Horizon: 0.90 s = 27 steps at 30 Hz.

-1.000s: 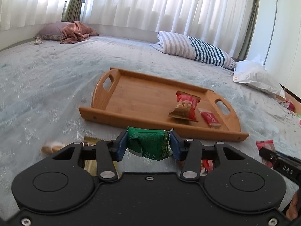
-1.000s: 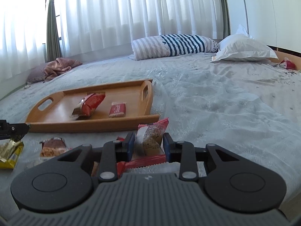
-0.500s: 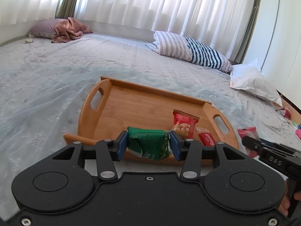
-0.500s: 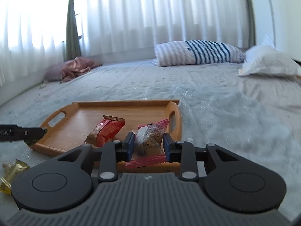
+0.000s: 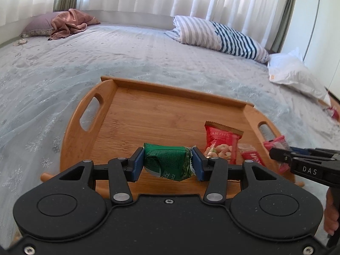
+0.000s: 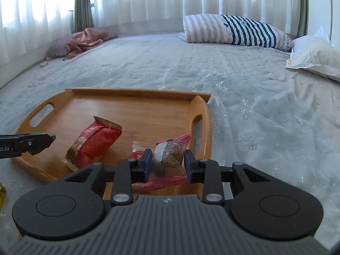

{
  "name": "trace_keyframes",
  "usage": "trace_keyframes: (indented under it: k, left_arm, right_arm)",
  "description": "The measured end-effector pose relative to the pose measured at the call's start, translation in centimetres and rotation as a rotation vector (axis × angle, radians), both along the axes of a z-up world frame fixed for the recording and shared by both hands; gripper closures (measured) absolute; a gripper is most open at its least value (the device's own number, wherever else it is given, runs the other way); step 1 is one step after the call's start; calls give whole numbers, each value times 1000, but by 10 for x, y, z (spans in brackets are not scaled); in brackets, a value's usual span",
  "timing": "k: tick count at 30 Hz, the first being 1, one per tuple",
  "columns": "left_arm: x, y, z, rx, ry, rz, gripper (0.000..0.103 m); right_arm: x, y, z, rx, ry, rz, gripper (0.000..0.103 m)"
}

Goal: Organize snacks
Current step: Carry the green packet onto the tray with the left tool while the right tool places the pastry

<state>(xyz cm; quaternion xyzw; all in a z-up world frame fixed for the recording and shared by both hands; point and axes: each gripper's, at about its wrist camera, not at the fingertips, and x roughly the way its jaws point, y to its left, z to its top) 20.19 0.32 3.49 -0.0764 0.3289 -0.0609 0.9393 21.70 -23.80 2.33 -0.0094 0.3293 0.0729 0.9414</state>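
On the bed sits a wooden tray (image 5: 89, 114) holding a red nut packet (image 5: 221, 142) and a small red bar (image 5: 251, 155). Above it, the left gripper (image 5: 167, 162) pinches a green snack pack (image 5: 167, 161), while the right gripper (image 6: 167, 163) clamps a pink-edged snack pack (image 6: 167, 159).

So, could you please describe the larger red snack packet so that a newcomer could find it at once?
On the bed lies a wooden tray. The larger red packet lies inside it near the front, nuts pictured on it, far bigger than the small flat red packet beside it.
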Motion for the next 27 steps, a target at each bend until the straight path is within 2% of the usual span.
trace_keyframes:
  k: [7,16,20,23,25,27]
  left_arm:
    - [13,-6,-15,12,26,-2,58]
    - [14,-16,-23,46,8,-27,58]
    - [12,-21,-25,69,-1,-37,57]
    - [12,-23,-25,80,-5,-41,55]
    - [12,-24,-25,81,-4,-37,51]
    - [11,-24,-24,86,0,-30,48]
  right_arm:
    - [4,4,-7,12,22,26,66]
    - [0,0,-12,105,29,50,66]
    - [0,0,-13,107,26,50,66]
    - [-2,0,-12,113,17,44,60]
    - [-5,-1,-11,112,2,35,45]
    - [-9,-2,-7,117,-19,38,41]
